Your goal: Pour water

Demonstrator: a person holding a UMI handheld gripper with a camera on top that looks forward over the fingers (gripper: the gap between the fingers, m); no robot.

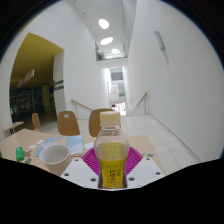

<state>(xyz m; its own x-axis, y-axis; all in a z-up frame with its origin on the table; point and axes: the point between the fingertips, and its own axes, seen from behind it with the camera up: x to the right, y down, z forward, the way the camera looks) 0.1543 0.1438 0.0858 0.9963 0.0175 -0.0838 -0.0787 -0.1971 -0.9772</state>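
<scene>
Now the gripper [111,176] is clamping a clear plastic bottle of yellow liquid with a white cap [111,152] between its magenta pads, holding it upright so nothing is spilling before the pour. A white round cup [54,156] is waiting on the pale counter [20,150] just to the left, with open room between them for tilting across.

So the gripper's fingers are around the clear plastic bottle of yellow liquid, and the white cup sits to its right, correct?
Not quite: in the gripper view the white cup sits to the left of the clear plastic bottle of yellow liquid, not its right. The gripper does have the bottle between its fingers.
</scene>
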